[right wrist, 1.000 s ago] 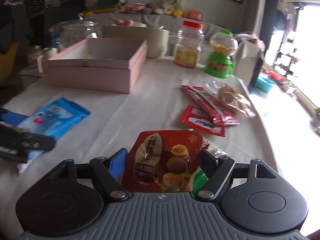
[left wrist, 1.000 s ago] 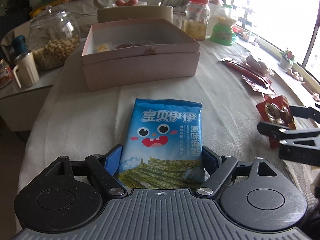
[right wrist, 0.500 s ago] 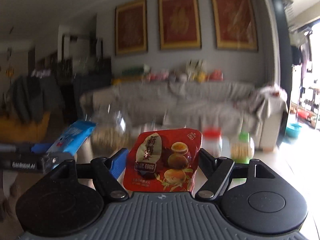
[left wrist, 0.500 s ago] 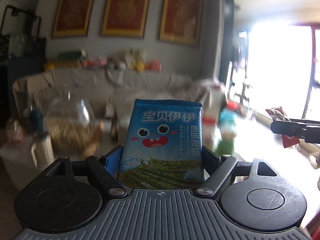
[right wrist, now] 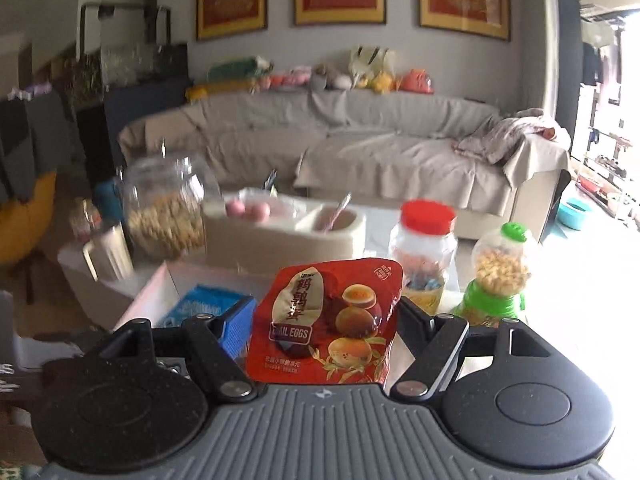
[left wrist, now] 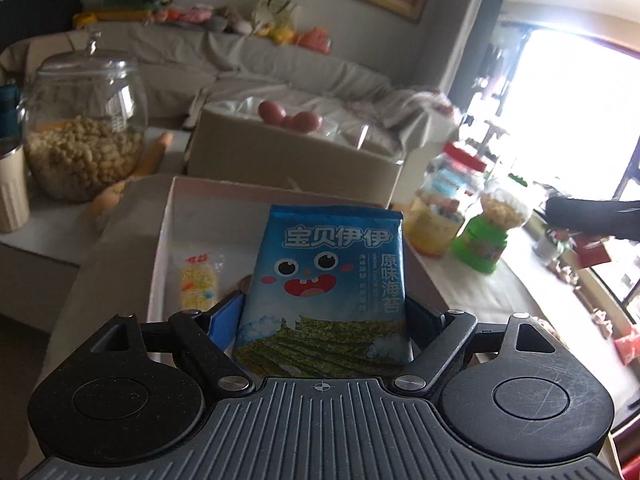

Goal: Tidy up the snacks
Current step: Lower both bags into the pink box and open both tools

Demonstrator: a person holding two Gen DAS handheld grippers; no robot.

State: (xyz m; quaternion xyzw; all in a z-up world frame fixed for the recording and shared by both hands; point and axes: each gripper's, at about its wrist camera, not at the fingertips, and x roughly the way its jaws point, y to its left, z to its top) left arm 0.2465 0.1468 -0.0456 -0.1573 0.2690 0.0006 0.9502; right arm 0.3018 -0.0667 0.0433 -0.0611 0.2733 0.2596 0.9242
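A blue seaweed snack bag (left wrist: 328,276) stands upright between the fingers of my left gripper (left wrist: 324,310), which is shut on it. It hangs just above the open pink box (left wrist: 162,236), where a yellow packet (left wrist: 198,280) lies inside. My right gripper (right wrist: 326,314) is shut on a red quail-egg packet (right wrist: 328,324), held up in the air. In the right wrist view the blue bag (right wrist: 200,304) shows low on the left over the pink box (right wrist: 156,288). In the left wrist view the right gripper (left wrist: 592,220) comes in from the right edge with the red packet (left wrist: 592,254).
Behind the pink box stand a glass jar of nuts (left wrist: 84,136), a beige box with red eggs (left wrist: 292,156), a red-lidded plastic jar (left wrist: 444,208) and a green candy dispenser (left wrist: 492,228). A cream cup (left wrist: 12,192) is at far left. A sofa fills the background.
Both grippers rose from the table with their packets and moved toward the pink box. The blue bag now hangs over the open box; the red packet is higher and farther forward.
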